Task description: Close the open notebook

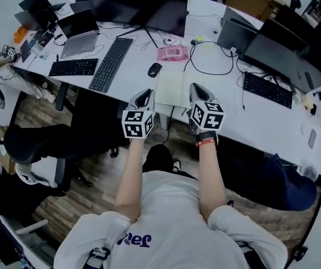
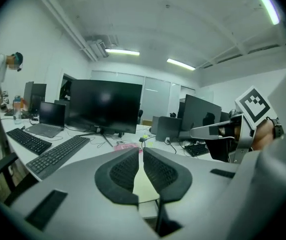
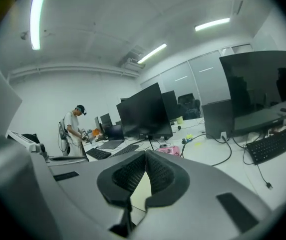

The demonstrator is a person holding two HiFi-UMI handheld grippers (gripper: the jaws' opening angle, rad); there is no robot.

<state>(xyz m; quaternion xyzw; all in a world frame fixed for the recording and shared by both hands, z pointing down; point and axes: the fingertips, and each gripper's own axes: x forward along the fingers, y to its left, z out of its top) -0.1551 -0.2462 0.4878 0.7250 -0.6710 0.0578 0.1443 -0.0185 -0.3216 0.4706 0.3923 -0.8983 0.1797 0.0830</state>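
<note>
Left tool (image 2: 141,150) and right tool (image 3: 145,153) clenched, empty; only head view shows whole notebook (image 1: 172,87), seemingly open.

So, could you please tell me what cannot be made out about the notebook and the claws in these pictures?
- Notebook pages, head view: too small to tell whether anything is written.
- Its right page's near corner, head view: covered by the right claw.
- Left gripper view: the shut left claw hides all but a pale sliver of it.
- Right gripper view: likewise.
- Pink thing behind it, head view: too small to identify.
</note>
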